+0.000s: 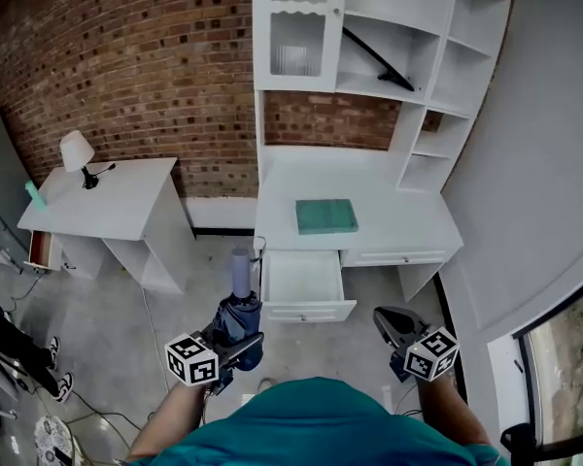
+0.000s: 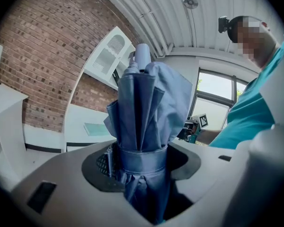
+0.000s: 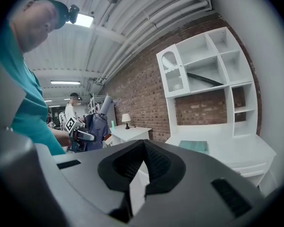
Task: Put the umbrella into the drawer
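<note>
A folded blue umbrella (image 1: 239, 311) stands upright in my left gripper (image 1: 235, 336), whose jaws are shut around its strapped middle. In the left gripper view the umbrella (image 2: 142, 112) fills the centre, its pale end pointing up, with my left gripper (image 2: 141, 174) clamped on it. The white drawer (image 1: 304, 304) of the desk (image 1: 398, 223) is pulled open just ahead and right of the umbrella. My right gripper (image 1: 393, 326) hovers right of the drawer, shut and holding nothing. In the right gripper view my right gripper (image 3: 143, 144) shows its jaws meeting at the tips, and the umbrella (image 3: 98, 126) is at the left.
A teal book (image 1: 325, 216) lies on the desk top. White shelves (image 1: 447, 76) with a black item (image 1: 379, 58) rise behind it. At the left stands a small white table (image 1: 126, 212) with a lamp (image 1: 77, 151). Cables and a person's legs (image 1: 19, 352) are at the far left.
</note>
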